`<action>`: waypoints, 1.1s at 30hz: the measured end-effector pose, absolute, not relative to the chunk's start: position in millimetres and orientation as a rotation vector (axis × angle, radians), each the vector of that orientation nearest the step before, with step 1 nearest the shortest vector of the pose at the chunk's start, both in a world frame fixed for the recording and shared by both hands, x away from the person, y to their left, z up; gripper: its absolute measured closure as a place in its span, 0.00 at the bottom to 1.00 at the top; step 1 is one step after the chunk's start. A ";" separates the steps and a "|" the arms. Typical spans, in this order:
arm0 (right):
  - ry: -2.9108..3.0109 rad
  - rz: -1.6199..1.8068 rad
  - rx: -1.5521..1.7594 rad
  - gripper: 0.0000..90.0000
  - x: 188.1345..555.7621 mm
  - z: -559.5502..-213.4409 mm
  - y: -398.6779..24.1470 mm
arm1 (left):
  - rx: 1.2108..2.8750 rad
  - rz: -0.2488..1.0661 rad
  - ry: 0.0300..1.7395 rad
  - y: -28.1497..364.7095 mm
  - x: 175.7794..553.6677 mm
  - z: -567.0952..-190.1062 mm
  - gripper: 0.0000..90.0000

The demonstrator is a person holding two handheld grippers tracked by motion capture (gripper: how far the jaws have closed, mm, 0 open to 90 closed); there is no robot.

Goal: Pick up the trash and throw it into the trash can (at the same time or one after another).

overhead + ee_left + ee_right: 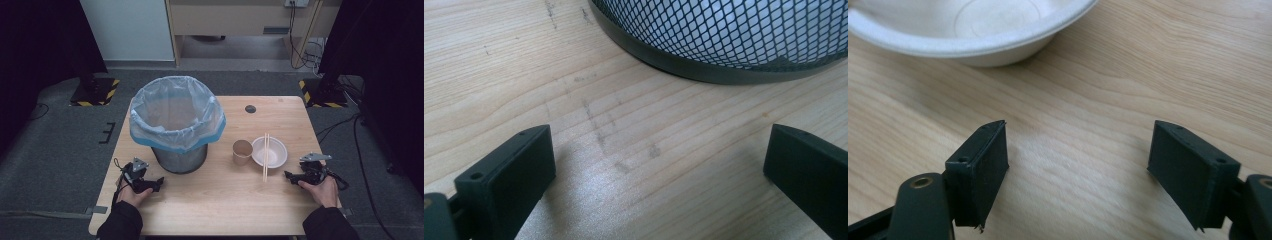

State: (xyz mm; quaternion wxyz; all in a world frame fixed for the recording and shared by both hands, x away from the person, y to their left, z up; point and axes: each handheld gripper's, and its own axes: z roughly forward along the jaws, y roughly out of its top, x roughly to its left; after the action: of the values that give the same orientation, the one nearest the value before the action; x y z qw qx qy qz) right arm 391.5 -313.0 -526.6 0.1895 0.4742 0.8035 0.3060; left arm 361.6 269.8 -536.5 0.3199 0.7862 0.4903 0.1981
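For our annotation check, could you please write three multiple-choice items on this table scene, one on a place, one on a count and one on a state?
1. Where do the chopsticks lie?
A. across the white bowl
B. inside the paper cup
C. in the bin

2. How many paper cups stand on the table?
A. three
B. one
C. two

3. How does the right hand-held gripper stand?
A. shut on the bowl
B. shut on the chopsticks
C. open, with bare wood between its jaws

Answers: 1 A, the high view shows the pair resting over the bowl's rim, one end on the table. 2 B, a single brown cup stands beside the bowl. 3 C, the right gripper view shows both jaws wide apart over the tabletop.
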 end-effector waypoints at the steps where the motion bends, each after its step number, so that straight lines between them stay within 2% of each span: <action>1: 2.255 0.853 1.335 0.29 390.0 -524.8 -313.5 | 2.066 0.521 1.289 269.8 361.6 -536.5 0.00; 10: 2.165 0.963 1.373 0.35 381.5 -504.7 -319.6 | 2.069 0.518 1.285 270.1 361.6 -536.5 0.00; 33: 1.960 1.174 1.421 0.37 376.2 -454.2 -307.7 | 2.070 0.516 1.279 269.1 360.9 -536.6 0.00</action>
State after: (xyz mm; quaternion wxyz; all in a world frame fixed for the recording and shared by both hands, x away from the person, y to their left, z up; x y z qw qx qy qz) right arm 376.2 -307.7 -454.2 0.2235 0.5148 0.7102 0.4251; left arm 360.9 269.1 -536.6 0.3211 0.7881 0.4870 0.1966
